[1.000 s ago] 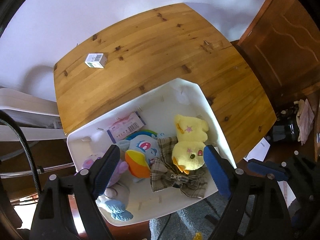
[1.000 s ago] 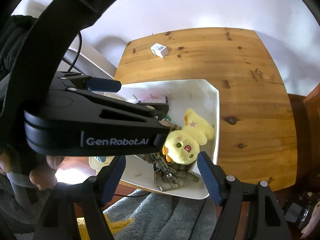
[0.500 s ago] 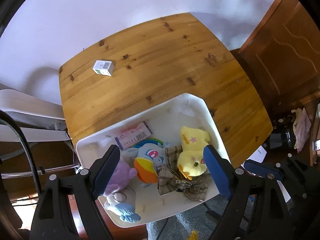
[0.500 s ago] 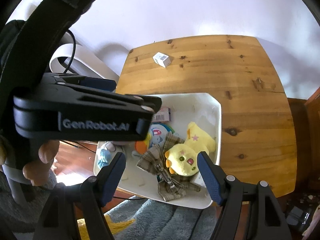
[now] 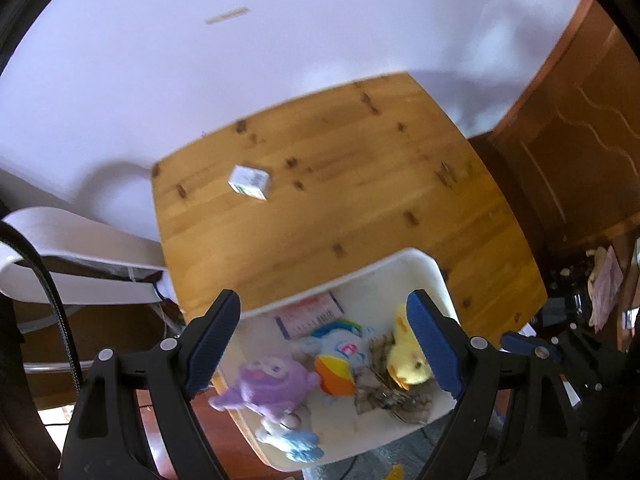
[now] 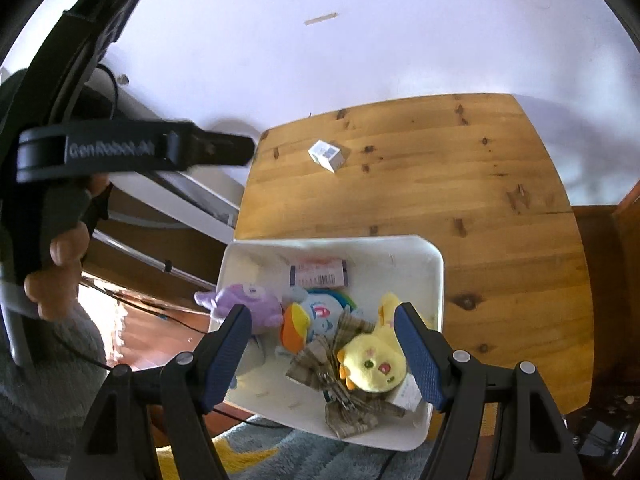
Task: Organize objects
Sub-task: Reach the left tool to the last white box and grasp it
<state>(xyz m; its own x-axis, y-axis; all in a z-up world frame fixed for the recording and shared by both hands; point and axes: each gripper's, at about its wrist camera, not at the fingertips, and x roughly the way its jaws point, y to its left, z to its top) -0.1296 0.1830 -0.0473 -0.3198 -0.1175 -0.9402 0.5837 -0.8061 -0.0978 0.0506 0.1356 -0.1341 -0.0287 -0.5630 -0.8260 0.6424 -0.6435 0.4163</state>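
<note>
White bin (image 6: 436, 280) overhangs table (image 6: 500, 208) edge w/ toys; both jaws released, empty.

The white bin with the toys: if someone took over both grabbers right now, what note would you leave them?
Left gripper: open, empty, above the white bin.
Right gripper: open, empty, over the same bin.
In the bin: yellow plush, purple plush, rainbow plush, plaid bow, flat packet.
Left: the small white box sits alone on the wooden table, probably next to bin.
</note>
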